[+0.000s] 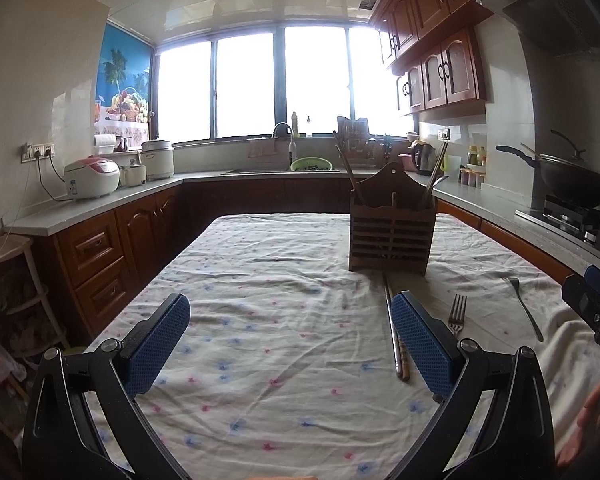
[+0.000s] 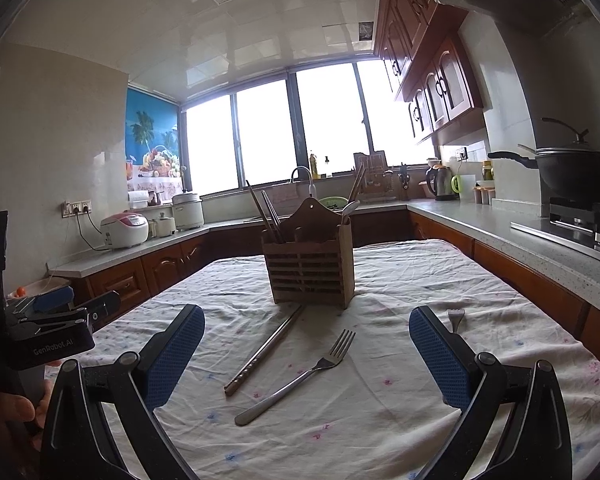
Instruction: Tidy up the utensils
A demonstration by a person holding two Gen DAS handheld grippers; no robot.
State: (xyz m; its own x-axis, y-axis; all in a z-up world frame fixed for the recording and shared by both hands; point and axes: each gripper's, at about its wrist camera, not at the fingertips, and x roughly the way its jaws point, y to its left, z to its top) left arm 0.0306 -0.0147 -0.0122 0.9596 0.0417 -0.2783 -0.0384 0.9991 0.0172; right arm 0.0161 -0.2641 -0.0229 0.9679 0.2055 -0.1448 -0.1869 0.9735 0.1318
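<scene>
A slatted wooden utensil holder [image 1: 392, 232] [image 2: 310, 264] stands upright on the table and holds chopsticks and a spoon. In front of it a pair of metal chopsticks [image 2: 264, 350] [image 1: 396, 340] lies on the cloth. To their right lies a steel fork [image 2: 300, 376] [image 1: 457, 314]. A second fork [image 1: 524, 308] [image 2: 455, 318] lies further right, partly hidden by a finger in the right wrist view. My left gripper [image 1: 292, 340] [image 2: 88, 300] hovers open and empty over the cloth, left of the chopsticks. My right gripper [image 2: 306, 356] [image 1: 584, 284] is open above the chopsticks and first fork, touching neither.
The table wears a wrinkled floral cloth [image 1: 260, 280]. Counters run along the left, back and right walls. On them are a rice cooker [image 1: 94, 178], a sink with a green basin [image 1: 311, 165], a kettle [image 2: 440, 182] and a wok on the stove [image 1: 572, 184].
</scene>
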